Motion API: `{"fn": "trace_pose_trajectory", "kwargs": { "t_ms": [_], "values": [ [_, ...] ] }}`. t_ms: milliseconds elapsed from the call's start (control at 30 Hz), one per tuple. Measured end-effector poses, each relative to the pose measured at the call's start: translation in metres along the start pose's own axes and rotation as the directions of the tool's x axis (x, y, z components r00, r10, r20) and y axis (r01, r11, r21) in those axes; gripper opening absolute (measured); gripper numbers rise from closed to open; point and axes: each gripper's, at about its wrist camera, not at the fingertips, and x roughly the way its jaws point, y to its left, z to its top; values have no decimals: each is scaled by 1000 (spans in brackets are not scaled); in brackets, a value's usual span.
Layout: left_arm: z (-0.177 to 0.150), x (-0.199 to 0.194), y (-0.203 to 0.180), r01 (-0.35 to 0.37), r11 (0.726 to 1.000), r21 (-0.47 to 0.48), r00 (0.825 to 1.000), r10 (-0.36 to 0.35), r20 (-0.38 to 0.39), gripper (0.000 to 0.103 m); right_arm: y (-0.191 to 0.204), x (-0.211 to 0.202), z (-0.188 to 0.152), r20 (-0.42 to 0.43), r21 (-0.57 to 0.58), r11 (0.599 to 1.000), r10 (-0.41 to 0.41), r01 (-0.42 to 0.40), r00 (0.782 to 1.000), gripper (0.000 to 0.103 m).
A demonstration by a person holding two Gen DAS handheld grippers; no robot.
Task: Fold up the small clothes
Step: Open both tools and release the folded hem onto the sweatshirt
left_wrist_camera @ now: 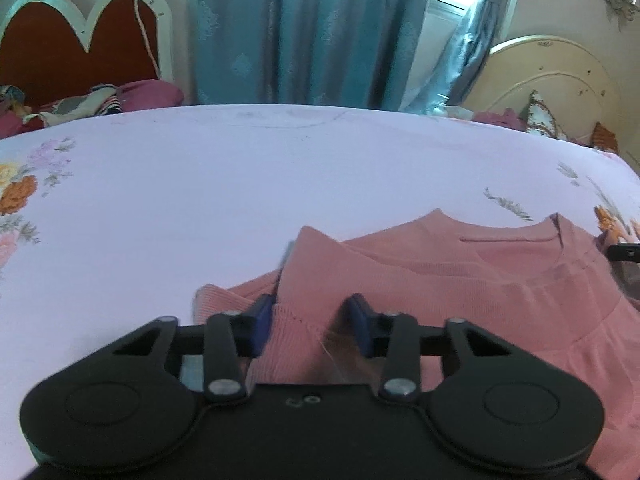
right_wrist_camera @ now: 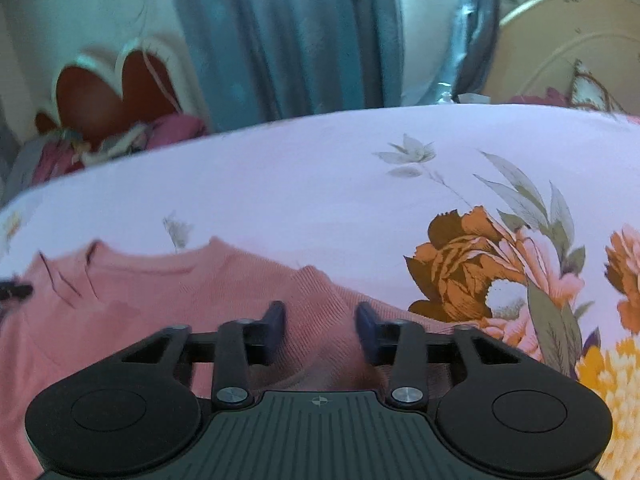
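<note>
A pink knitted top (left_wrist_camera: 460, 276) lies on the flowered sheet (left_wrist_camera: 240, 184), its neckline toward the far side and its corners standing up. My left gripper (left_wrist_camera: 311, 304) is low over the top's left part. A ribbed fold rises between its blue pads (left_wrist_camera: 262, 320), touching the left one, with a gap at the right one. In the right wrist view the same top (right_wrist_camera: 160, 300) spreads to the left. My right gripper (right_wrist_camera: 320, 310) straddles its right edge, the jaws standing apart with knit between them.
The pale sheet (right_wrist_camera: 320, 184) with large orange flowers (right_wrist_camera: 460, 264) stretches far ahead. Beyond it are a red headboard (left_wrist_camera: 60, 48), teal curtains (left_wrist_camera: 300, 32) and a cream headboard (left_wrist_camera: 552, 80). Loose clothes (left_wrist_camera: 100, 100) are heaped at the far left.
</note>
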Motion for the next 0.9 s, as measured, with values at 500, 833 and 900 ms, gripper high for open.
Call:
{"fn": "trace_pose_trajectory", "kwargs": {
  "t_ms": [500,833,900],
  "values": [
    [-11,-13,-5,-60,994,-88,991,69,113,13,-26,-5,-6,81,213,977,-49,30,996,8],
    [-13,-9,-18,-161,987,-26,984,162,77,27,-20,-9,-8,84,190,975,-129,111,988,28],
    [-13,-12,-16,-176,984,-26,982,177,72,32,-18,-18,-7,108,190,976,-132,110,985,29]
  ]
}}
